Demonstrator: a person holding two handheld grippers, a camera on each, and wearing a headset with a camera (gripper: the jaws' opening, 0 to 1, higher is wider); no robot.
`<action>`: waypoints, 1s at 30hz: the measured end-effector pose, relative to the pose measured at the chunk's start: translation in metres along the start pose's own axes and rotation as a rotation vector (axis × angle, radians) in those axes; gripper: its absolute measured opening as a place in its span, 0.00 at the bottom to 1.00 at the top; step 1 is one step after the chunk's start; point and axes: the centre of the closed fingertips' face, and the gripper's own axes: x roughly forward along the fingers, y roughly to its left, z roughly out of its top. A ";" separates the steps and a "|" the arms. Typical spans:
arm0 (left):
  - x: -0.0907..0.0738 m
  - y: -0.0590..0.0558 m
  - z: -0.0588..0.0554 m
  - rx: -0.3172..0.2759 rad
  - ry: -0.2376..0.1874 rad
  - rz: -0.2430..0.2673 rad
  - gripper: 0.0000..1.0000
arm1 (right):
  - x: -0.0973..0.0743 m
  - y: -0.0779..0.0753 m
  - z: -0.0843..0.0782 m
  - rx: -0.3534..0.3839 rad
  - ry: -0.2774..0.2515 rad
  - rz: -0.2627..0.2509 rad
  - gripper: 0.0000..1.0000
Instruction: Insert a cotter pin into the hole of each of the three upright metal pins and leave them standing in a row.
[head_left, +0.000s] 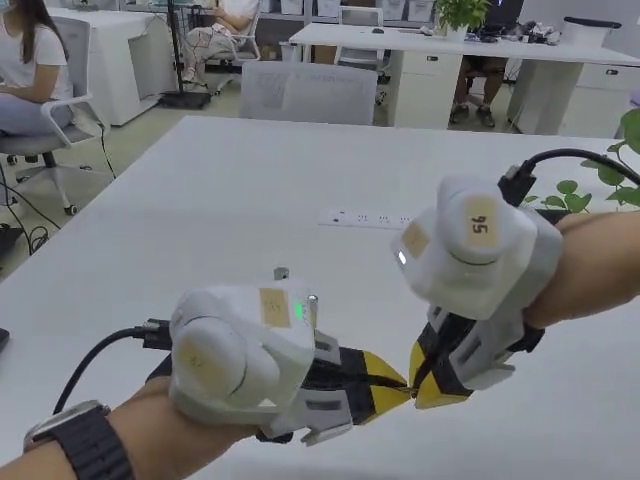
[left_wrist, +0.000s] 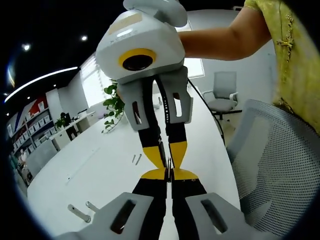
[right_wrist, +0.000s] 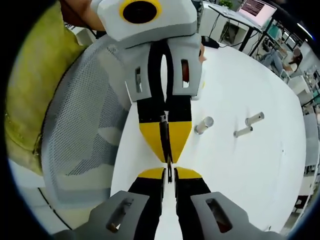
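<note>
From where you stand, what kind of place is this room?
Probably an open-plan office: long white desks, a grey office chair, a potted plant, and a person seated at another desk.

The left gripper (head_left: 398, 385) and right gripper (head_left: 418, 394) point inward and meet tip to tip, both with jaws pressed closed.

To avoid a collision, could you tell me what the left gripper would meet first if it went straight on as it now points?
Most likely the right gripper, whose yellow tips face the left gripper almost tip to tip; a thin metal sliver seems to bridge them.
</note>
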 end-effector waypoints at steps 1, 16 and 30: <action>0.000 0.001 0.000 -0.008 -0.004 0.001 0.00 | 0.000 0.000 0.000 0.001 -0.005 -0.006 0.12; -0.011 0.007 0.000 -0.260 -0.059 -0.017 0.00 | -0.011 -0.007 0.000 0.014 -0.082 -0.079 0.12; -0.011 0.004 0.000 -0.266 -0.077 -0.034 0.00 | -0.012 -0.006 0.006 0.002 -0.090 -0.070 0.06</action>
